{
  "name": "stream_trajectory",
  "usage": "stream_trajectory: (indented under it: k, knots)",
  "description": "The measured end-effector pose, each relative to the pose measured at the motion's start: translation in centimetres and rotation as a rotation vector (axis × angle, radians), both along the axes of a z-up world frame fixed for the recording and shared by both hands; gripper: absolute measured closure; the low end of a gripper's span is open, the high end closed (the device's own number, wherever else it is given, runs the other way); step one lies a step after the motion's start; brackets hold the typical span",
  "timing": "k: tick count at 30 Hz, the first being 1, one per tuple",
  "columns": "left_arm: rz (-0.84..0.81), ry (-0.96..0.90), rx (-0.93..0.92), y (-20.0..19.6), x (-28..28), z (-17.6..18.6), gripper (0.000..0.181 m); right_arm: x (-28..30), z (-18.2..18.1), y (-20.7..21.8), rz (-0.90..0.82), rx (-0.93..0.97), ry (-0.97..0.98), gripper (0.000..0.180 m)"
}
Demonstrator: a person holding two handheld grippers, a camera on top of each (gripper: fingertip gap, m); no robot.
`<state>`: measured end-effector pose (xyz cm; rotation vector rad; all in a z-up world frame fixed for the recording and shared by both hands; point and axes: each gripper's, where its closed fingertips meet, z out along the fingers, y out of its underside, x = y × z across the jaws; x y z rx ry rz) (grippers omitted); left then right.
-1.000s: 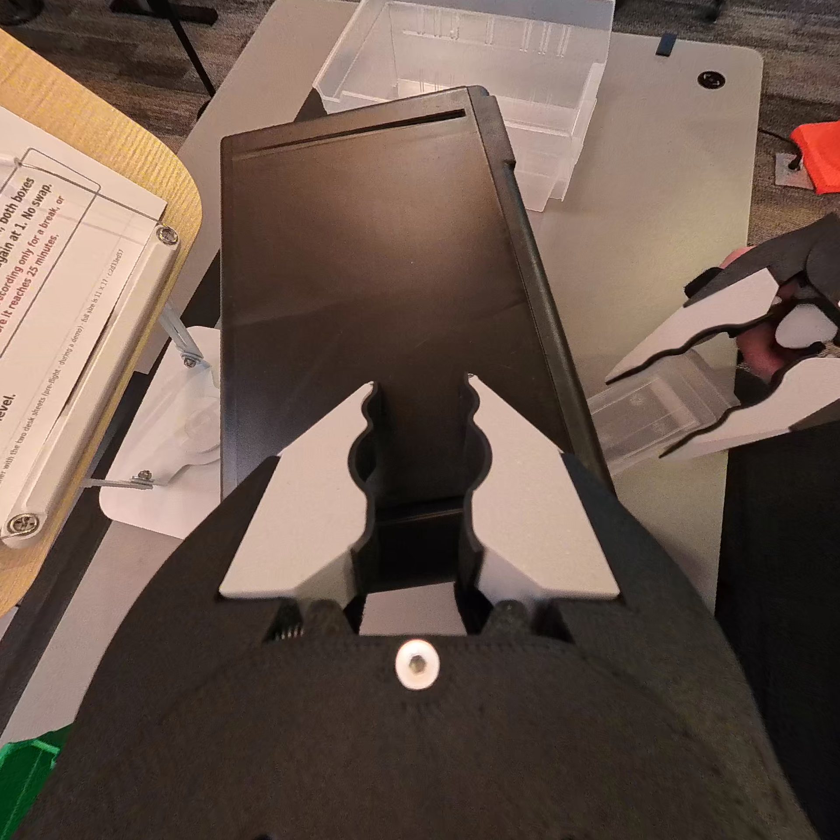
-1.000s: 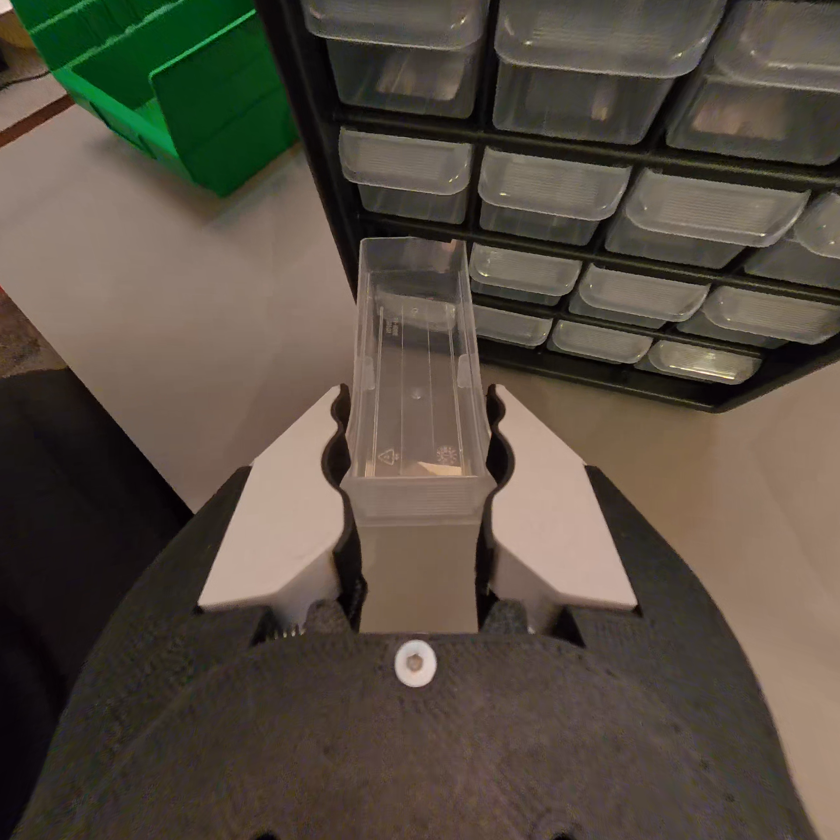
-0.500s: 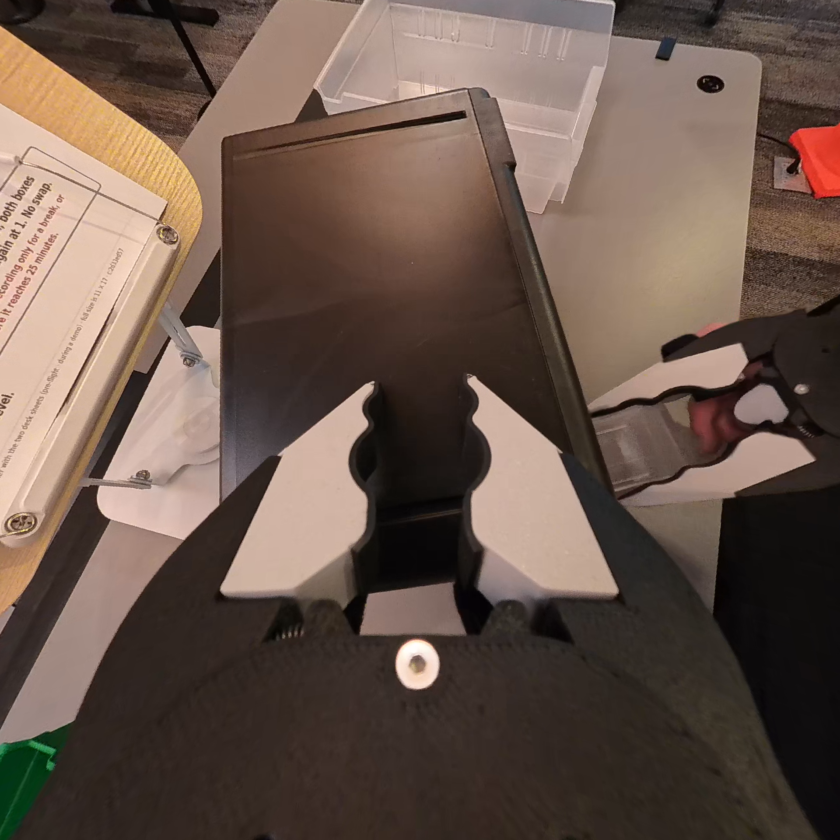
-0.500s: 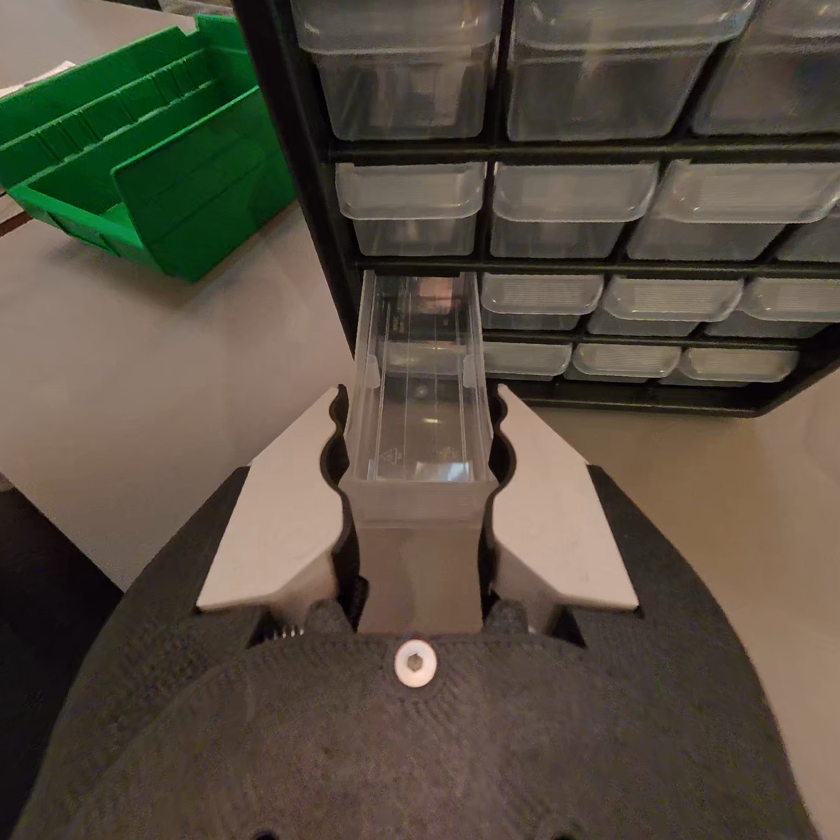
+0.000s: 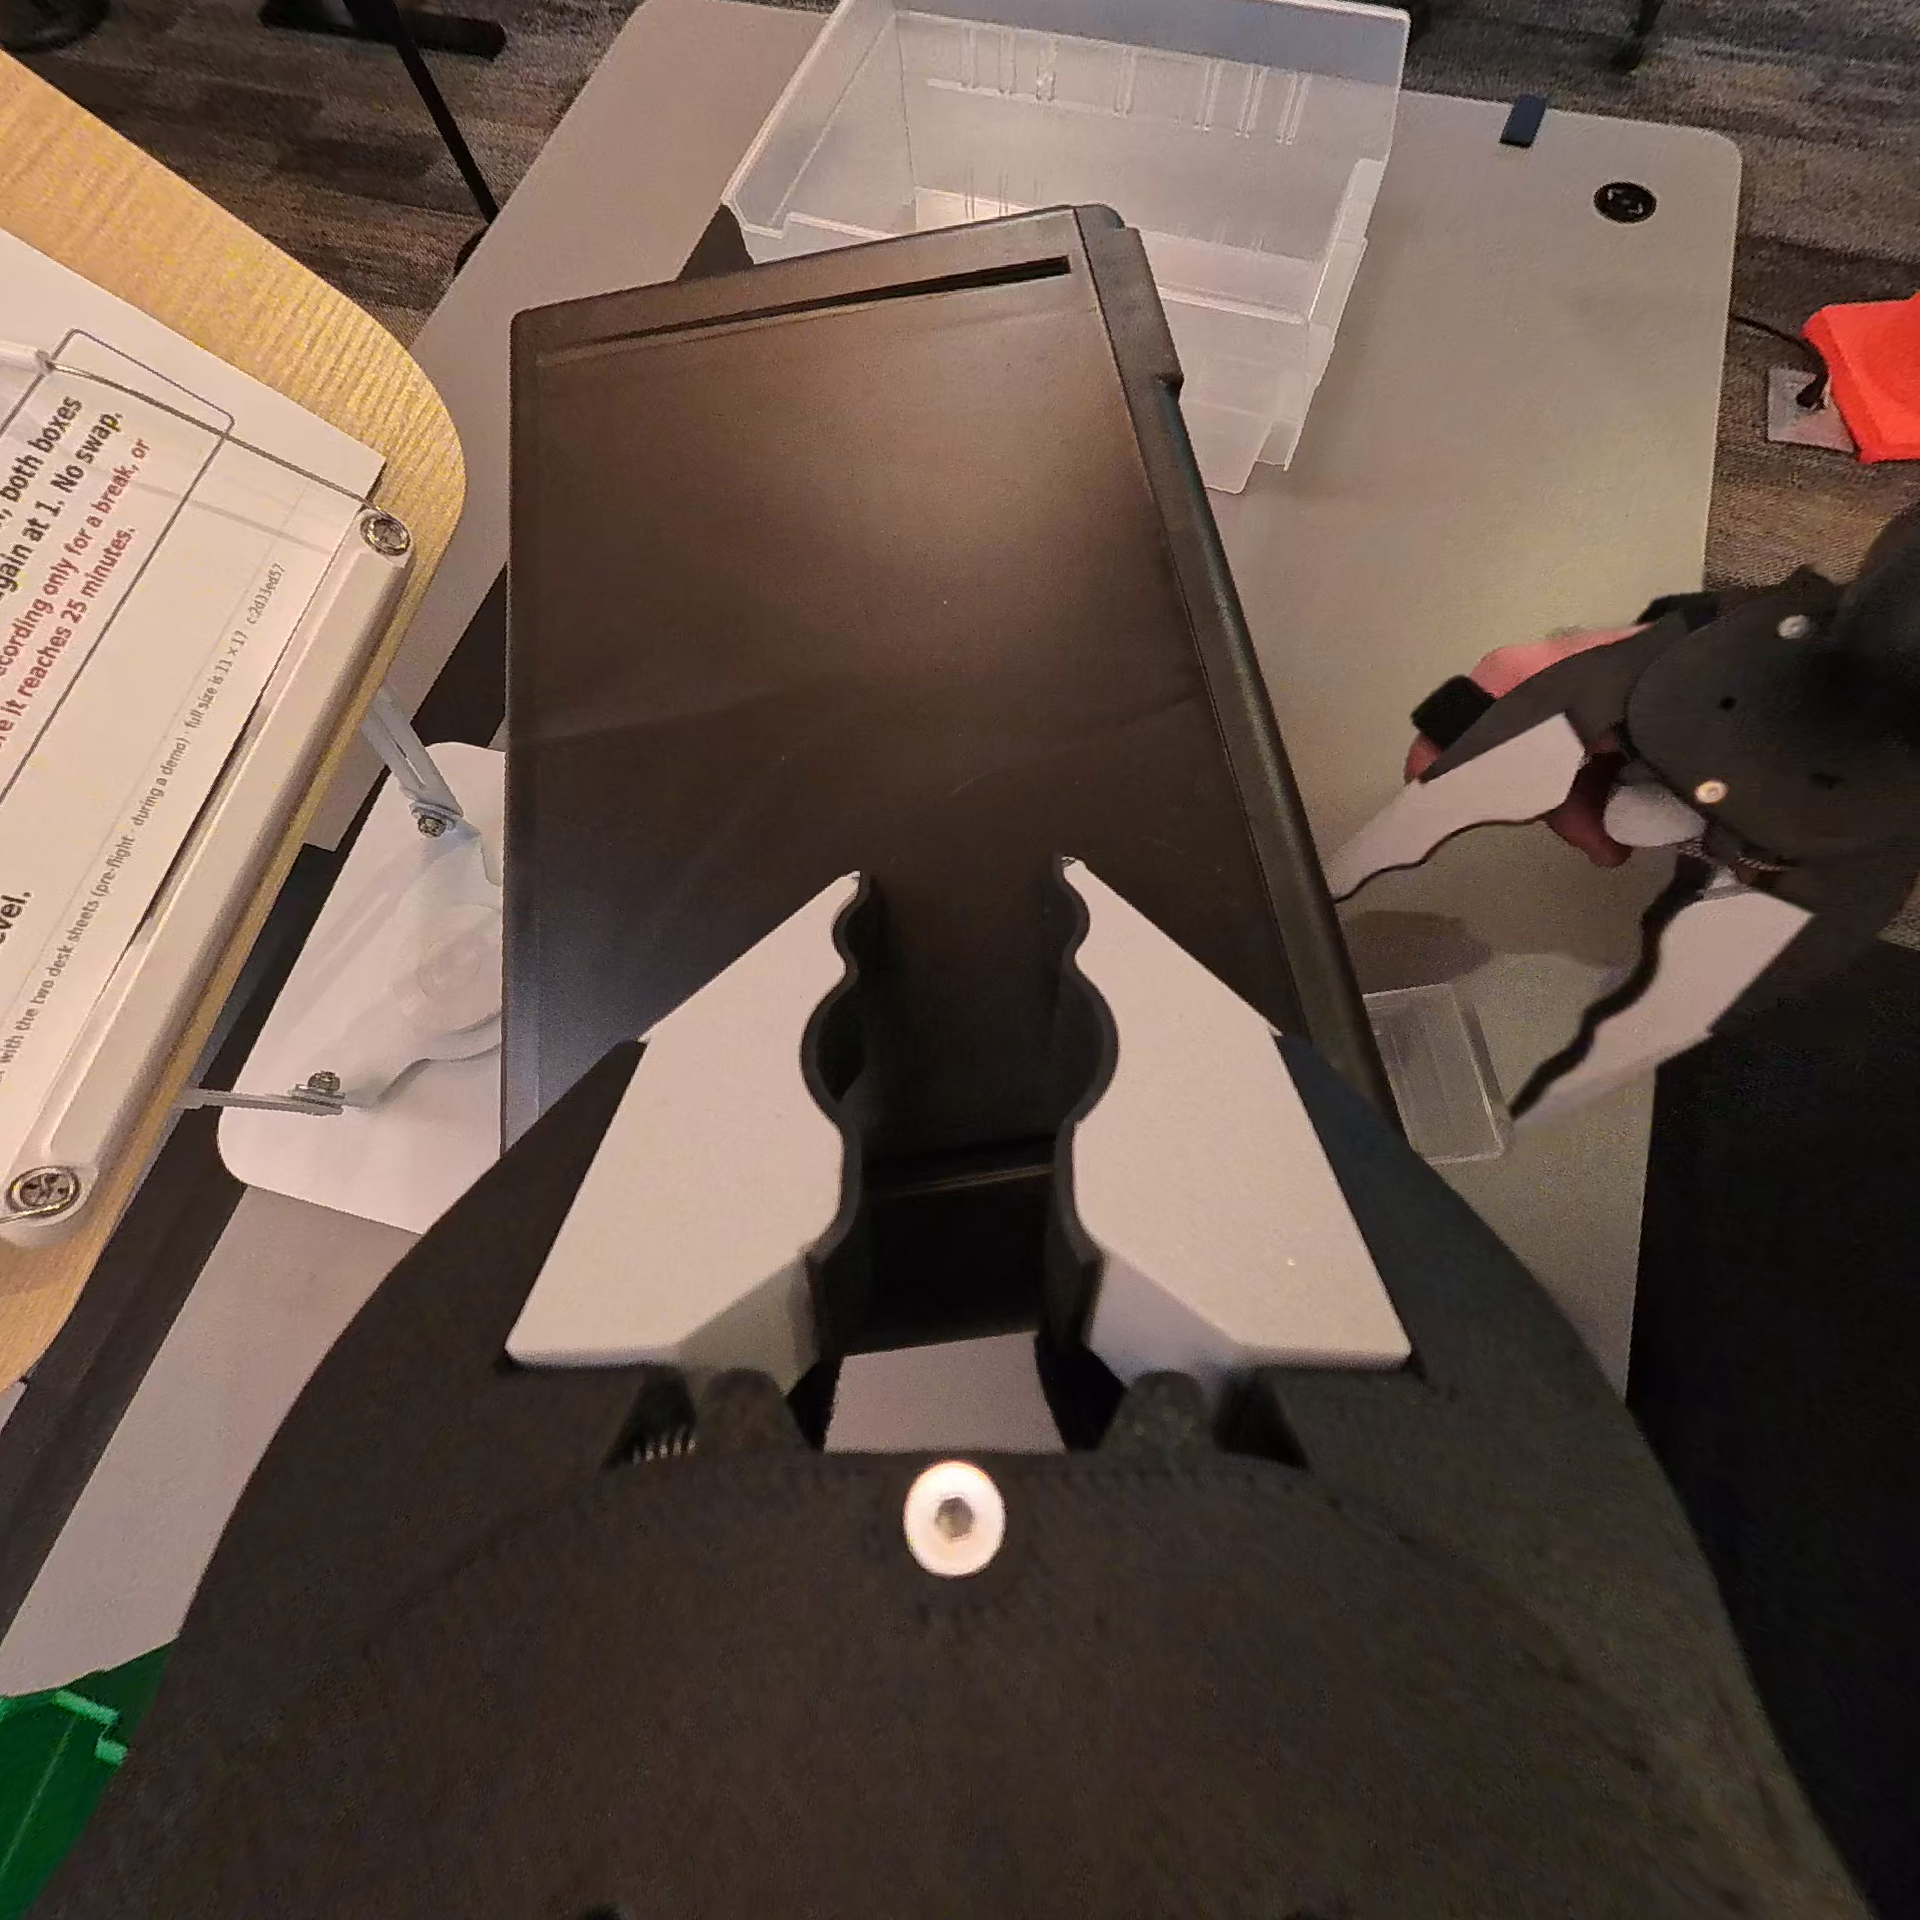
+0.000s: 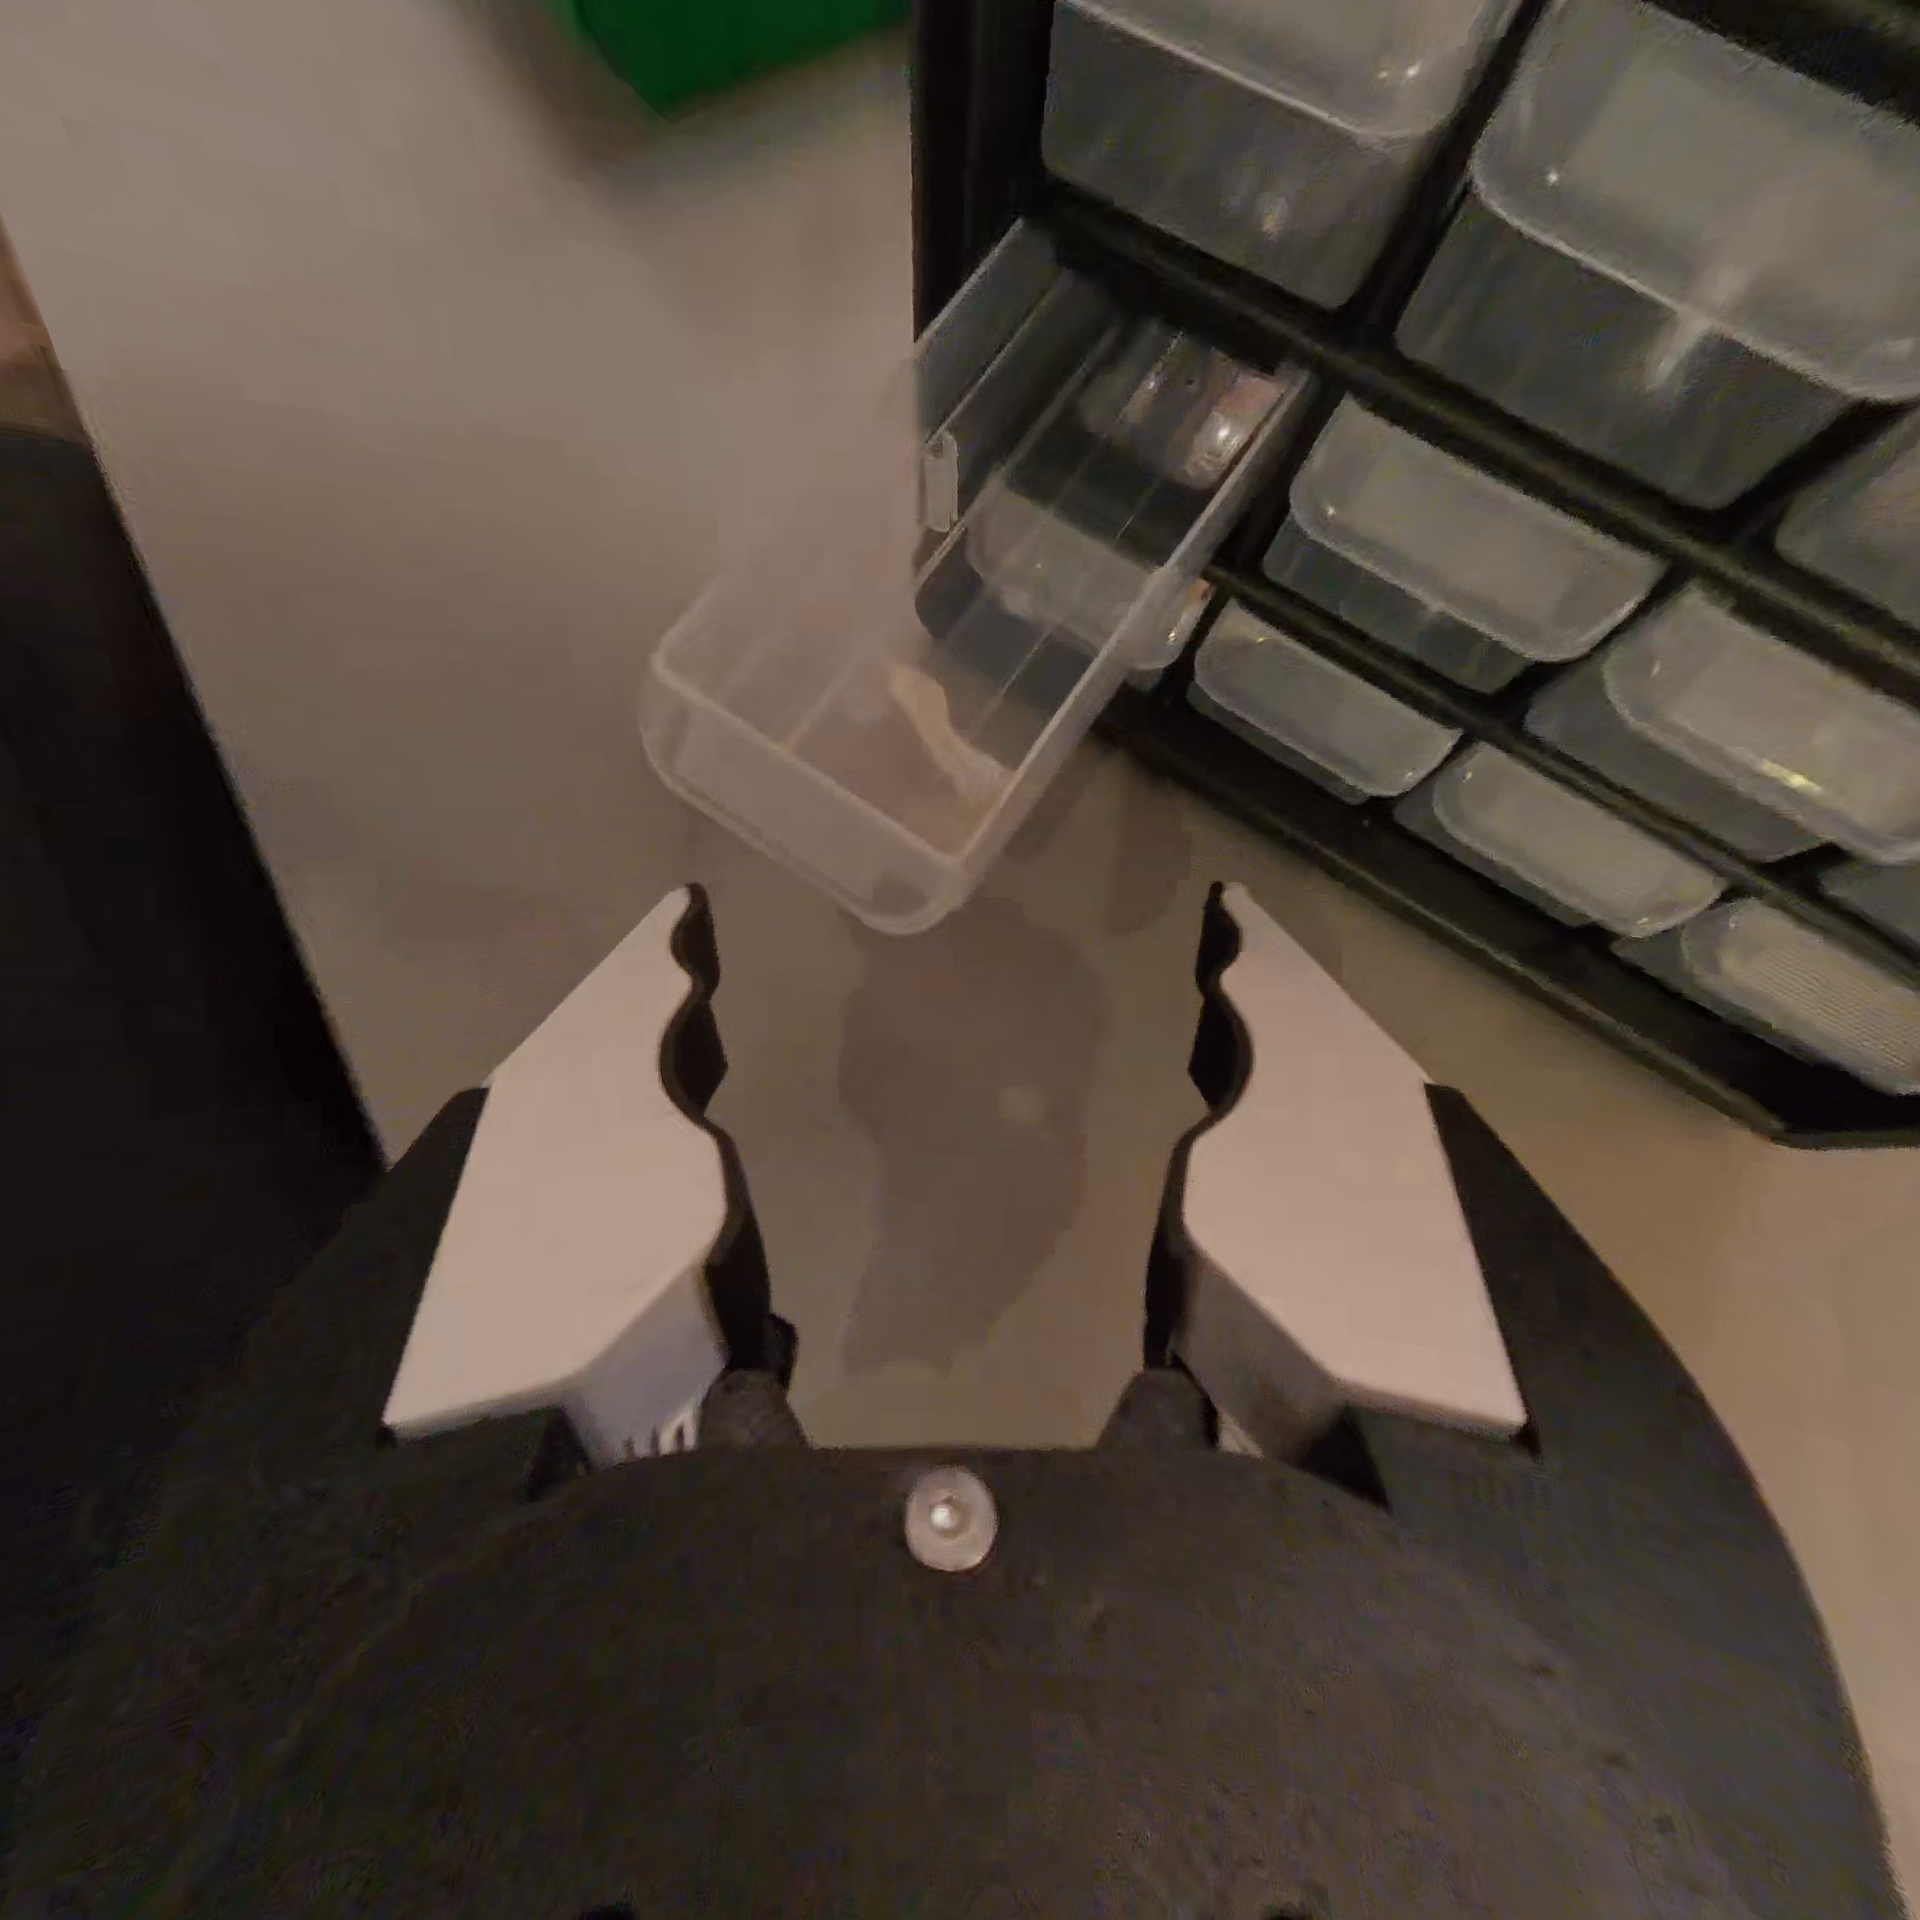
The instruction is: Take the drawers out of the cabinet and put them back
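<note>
The black cabinet stands on the grey table. My left gripper lies over the near end of its top. Its fingers stand apart with only the top between them. In the right wrist view the cabinet shows its rows of clear drawers. One clear drawer sits partway in a slot of the leftmost column, sticking far out and sagging. My right gripper is wide open just in front of it and does not touch it. In the left wrist view the right gripper is open beside the drawer's end.
A large clear bin stands behind the cabinet. A wooden table with a sheet in a stand is at the left. A green bin lies left of the cabinet. A hand holds the right gripper.
My right gripper carried the drawer into its slot, then opened and drew back, leaving the drawer sticking out. My left gripper has not moved.
</note>
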<state>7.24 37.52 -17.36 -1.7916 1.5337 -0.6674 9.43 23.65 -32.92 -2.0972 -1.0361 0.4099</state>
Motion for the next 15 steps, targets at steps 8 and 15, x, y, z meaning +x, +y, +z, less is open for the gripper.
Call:
stream_trajectory:
  k: [8, 15]
  knots:
    - [0.005, -0.003, -0.003, 0.0, 0.0, 0.0, 0.150, -0.1, 0.9, 5.6, -0.247, 0.058, 0.040, 0.122]
    - [0.006, -0.004, -0.004, 0.0, 0.0, 0.0, 0.150, -1.5, 0.6, 7.3, -0.366, 0.001, 0.136, 0.135]
